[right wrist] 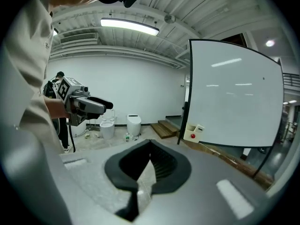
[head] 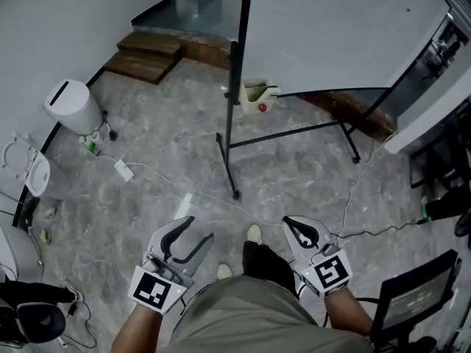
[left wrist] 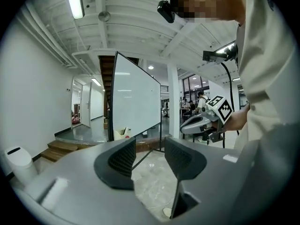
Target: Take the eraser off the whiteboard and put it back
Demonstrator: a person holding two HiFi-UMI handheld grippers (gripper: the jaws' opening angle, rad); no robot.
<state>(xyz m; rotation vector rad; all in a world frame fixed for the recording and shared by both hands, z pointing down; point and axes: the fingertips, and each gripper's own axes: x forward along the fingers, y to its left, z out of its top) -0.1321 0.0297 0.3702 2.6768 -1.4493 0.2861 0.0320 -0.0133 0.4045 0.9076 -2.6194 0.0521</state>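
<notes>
A: Where's the eraser [head: 257, 95]?
B: At the whiteboard [head: 331, 28]'s lower corner (the cream block, I'd guess), well apart from both hands.
A: Why?
B: Approach not begun; the left tool [head: 196, 232] gapes empty, probably readied; the right tool [head: 288, 223] is closed, empty.

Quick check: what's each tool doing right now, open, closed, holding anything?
Left tool: open, nothing between its jaws.
Right tool: closed, holding nothing.

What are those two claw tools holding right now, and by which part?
Nothing is held. The left gripper has its jaws apart, with only floor showing between them; the right gripper has its jaws shut together, empty.
</notes>
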